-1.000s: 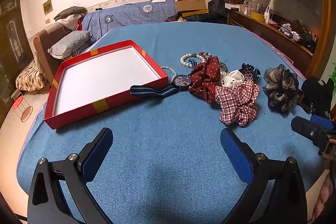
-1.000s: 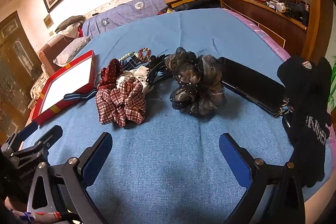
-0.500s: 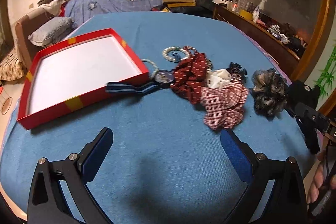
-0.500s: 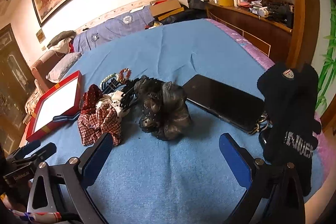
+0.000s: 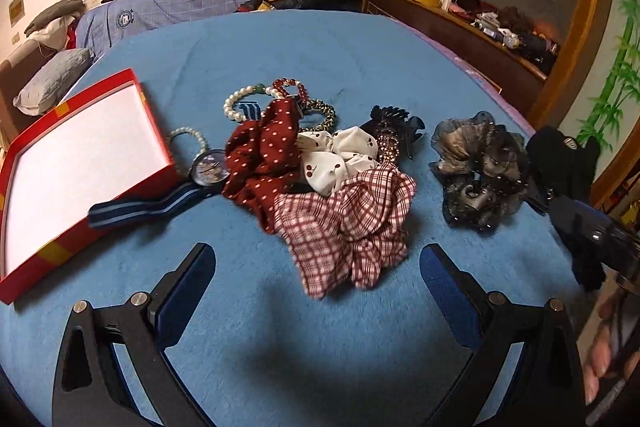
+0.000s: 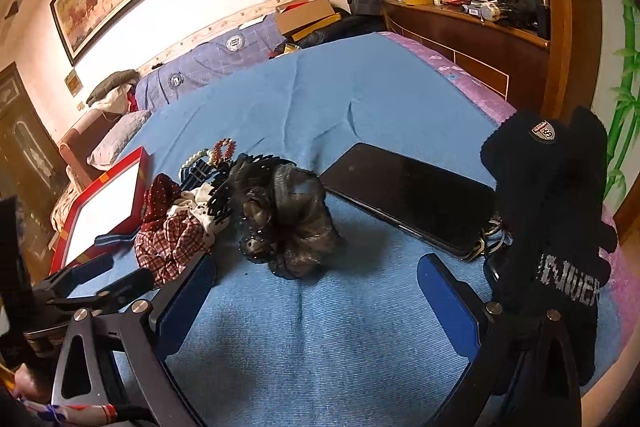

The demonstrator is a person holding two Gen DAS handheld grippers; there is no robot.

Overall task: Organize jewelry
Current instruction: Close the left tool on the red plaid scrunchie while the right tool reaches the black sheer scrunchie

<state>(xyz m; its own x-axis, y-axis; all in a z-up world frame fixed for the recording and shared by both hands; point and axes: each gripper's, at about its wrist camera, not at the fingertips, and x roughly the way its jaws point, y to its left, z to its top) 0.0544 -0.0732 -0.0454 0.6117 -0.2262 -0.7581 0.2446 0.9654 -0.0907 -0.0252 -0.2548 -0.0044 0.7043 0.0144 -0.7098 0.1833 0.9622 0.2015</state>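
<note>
A red box (image 5: 48, 251) with a white bottom lies at the left of the blue cloth (image 5: 280, 327); it also shows in the right wrist view (image 6: 138, 189). Beside it lie a striped-strap watch (image 5: 208, 169), bead bracelets (image 5: 244, 99), a red dotted scrunchie (image 5: 264, 155), a white cherry scrunchie (image 5: 340, 159), a checked scrunchie (image 5: 352, 223), a black claw clip (image 5: 394, 131) and a grey-black scrunchie (image 5: 476, 171). My left gripper (image 5: 318, 283) is open just before the checked scrunchie. My right gripper (image 6: 316, 295) is open just before the grey-black scrunchie (image 6: 288, 223).
A black phone (image 6: 412, 195) lies right of the pile, with keys (image 6: 494, 235) and black knit gloves (image 6: 556, 227) at the cloth's right edge. A wooden sideboard (image 6: 472, 39) with bottles stands behind to the right. A sofa (image 5: 168, 7) is at the back.
My left gripper has swung right and moved closer to the pile; the box now sits at the far left. My right gripper has edged closer to the grey-black scrunchie. Both stay open.
</note>
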